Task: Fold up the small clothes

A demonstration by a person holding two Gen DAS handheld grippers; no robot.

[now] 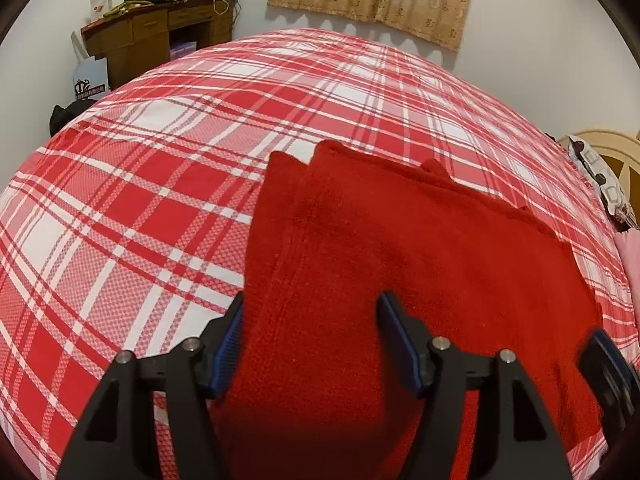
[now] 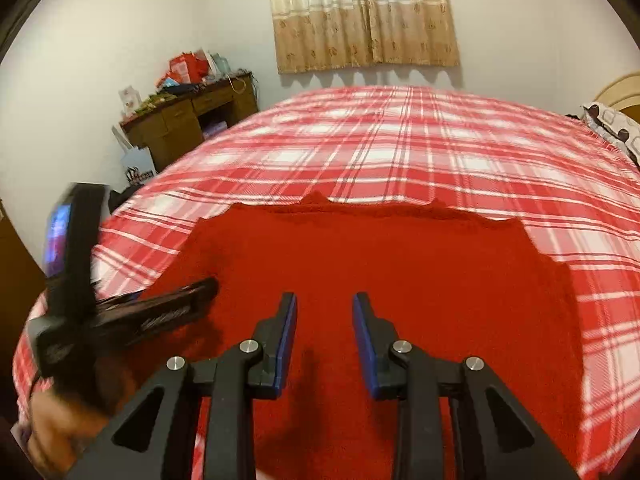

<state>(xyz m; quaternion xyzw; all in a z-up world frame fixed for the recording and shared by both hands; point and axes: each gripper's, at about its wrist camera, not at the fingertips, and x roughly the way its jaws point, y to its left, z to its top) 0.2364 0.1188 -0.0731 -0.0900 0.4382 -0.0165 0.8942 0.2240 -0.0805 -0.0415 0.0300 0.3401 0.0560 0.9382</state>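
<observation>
A red knitted garment (image 1: 400, 240) lies flat and folded over on the red-and-white plaid bed sheet (image 1: 140, 184). My left gripper (image 1: 313, 300) points down at the garment's near left part. Its jaws stand wide apart astride the fabric, the left finger at the cloth's left edge, and the pads do not press on it. In the right wrist view the same garment (image 2: 380, 260) spreads ahead. My right gripper (image 2: 325, 308) hovers over its near part with a narrow gap and nothing between the pads. The left gripper (image 2: 120, 312) and the hand (image 2: 52, 432) holding it show blurred at the left.
A cluttered brown desk (image 1: 160, 36) stands against the far wall at the left, a white paper bag (image 1: 90, 80) leaning beside it. A beige curtain (image 2: 364, 16) hangs behind the bed. A patterned pillow (image 1: 600, 176) and a headboard (image 1: 624, 152) lie at the right.
</observation>
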